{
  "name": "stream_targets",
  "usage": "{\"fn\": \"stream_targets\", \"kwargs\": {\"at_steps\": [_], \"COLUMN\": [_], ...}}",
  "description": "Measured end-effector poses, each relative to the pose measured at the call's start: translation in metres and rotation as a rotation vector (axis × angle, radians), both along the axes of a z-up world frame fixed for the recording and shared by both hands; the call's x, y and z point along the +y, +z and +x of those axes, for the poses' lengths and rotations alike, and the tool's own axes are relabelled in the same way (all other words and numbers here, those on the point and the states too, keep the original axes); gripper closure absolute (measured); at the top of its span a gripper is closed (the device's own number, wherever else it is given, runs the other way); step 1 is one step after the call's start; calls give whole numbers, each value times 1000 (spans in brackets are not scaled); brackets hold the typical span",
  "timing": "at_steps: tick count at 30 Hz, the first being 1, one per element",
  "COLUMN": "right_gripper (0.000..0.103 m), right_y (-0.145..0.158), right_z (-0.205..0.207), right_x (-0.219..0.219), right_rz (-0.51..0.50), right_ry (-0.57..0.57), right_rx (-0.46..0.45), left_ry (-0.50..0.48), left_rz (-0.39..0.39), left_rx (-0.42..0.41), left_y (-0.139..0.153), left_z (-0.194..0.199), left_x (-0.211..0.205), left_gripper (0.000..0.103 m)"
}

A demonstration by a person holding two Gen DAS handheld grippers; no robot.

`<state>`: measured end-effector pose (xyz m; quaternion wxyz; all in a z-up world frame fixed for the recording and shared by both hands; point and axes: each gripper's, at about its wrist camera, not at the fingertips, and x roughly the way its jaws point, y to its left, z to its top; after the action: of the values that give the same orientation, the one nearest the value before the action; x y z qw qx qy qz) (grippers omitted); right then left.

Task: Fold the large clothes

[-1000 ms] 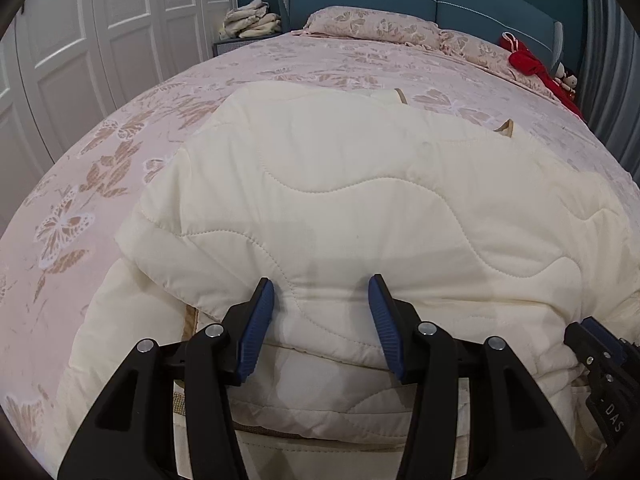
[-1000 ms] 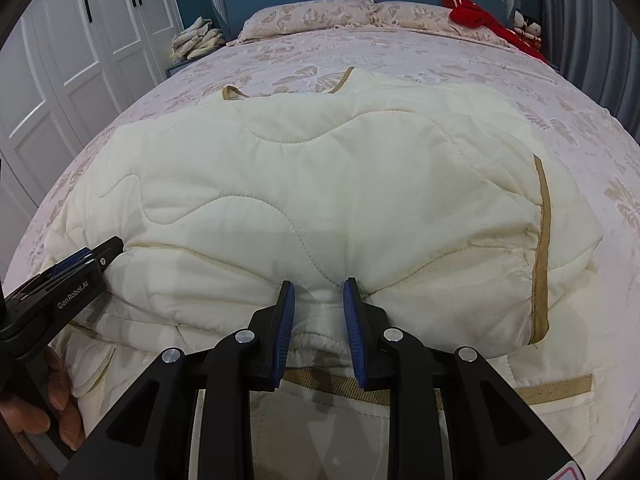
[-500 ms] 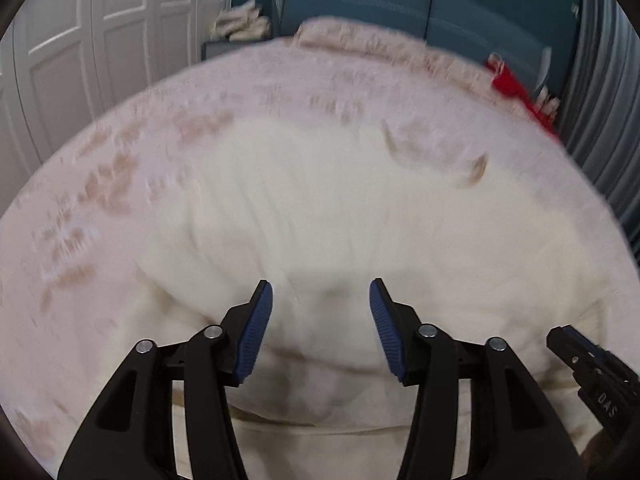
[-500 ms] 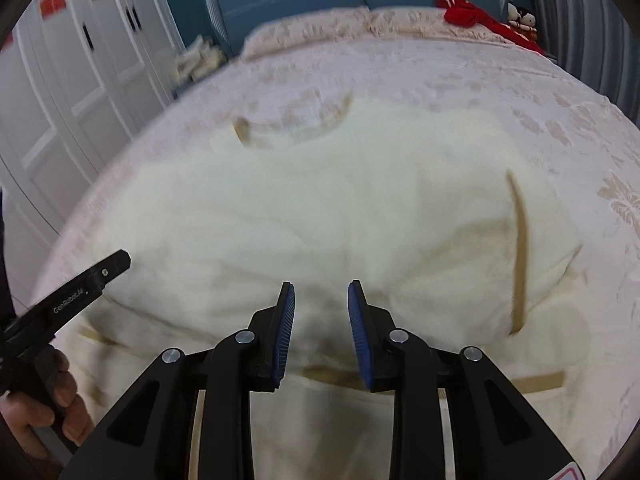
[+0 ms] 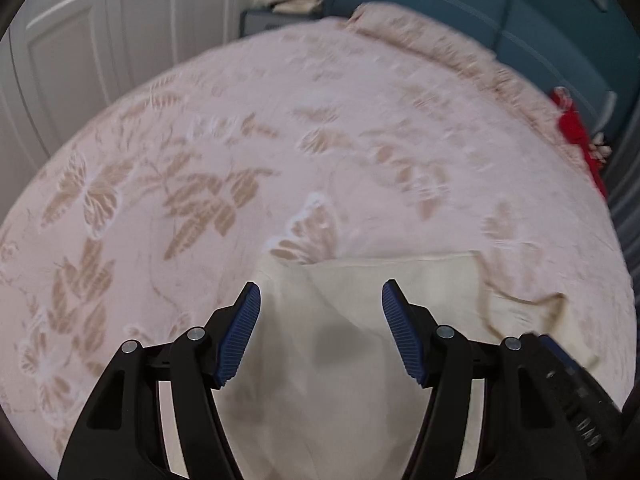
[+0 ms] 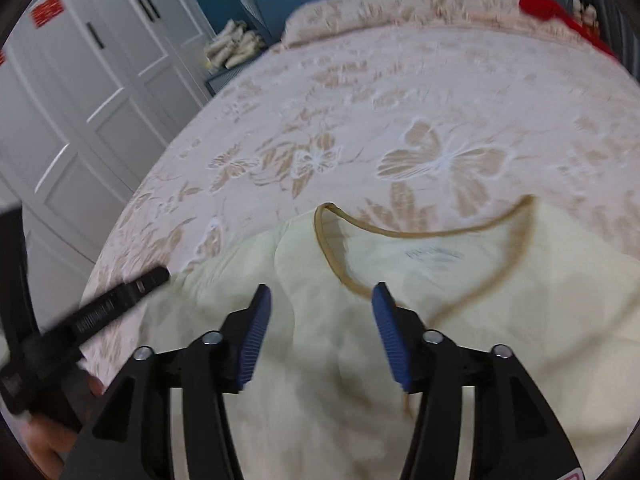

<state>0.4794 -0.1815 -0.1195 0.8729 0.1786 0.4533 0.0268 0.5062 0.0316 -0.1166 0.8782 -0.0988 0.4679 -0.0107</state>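
A cream quilted garment [image 6: 500, 320] with tan trim lies on the bed, its neckline [image 6: 404, 234] facing the headboard. It also shows in the left wrist view [image 5: 352, 360]. My left gripper [image 5: 320, 332] is open and empty above the garment's far left part. My right gripper [image 6: 320, 336] is open and empty above the garment just left of the neckline. The left gripper's finger [image 6: 120, 300] shows at the left of the right wrist view. The right gripper's edge [image 5: 576, 392] shows at the lower right of the left wrist view.
The bed has a pink floral bedspread [image 5: 280, 140], pillows [image 6: 360, 12] and a teal headboard [image 5: 480, 4]. A red item [image 6: 544, 4] lies at the far right. White wardrobe doors [image 6: 80, 92] stand left; a nightstand holds folded items [image 6: 234, 46].
Both grippers have moved forward over the garment toward its neckline end. The right gripper's jaws have opened wide; the left stayed open. The frames are blurred by motion.
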Motion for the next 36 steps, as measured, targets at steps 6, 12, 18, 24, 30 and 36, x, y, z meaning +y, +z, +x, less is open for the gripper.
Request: {"fn": "stream_targets", "kwargs": {"at_steps": [6,12,18,24,30,36], "right_gripper": [38,101,102,103,36,35], "right_y": [-49,-43,-65,-66,1,7], "right_z": [36,22,18,19,-55,-109], "right_x": [2,15,11,10,-56,-176], "right_rz": [48,-41,-39,-49,24,-18], "right_ry": [-30,36,3,-1,-199,-465], "right_rx": [83,-41,-18,-15,-200,-145], "left_ry": [39,43,46,45,32,-191], "left_rz": [-1,10,46,130,56,-151], "left_rx": [16,-84,-109,-98,-101,-151], "left_y": [-54,-57,-60,-64,-28,33], "left_z": [8,-7,-9,-3,-14,-36], "left_x": [11,11,6,-6,6,-62], "left_gripper": [26,24,26,24,22,6]}}
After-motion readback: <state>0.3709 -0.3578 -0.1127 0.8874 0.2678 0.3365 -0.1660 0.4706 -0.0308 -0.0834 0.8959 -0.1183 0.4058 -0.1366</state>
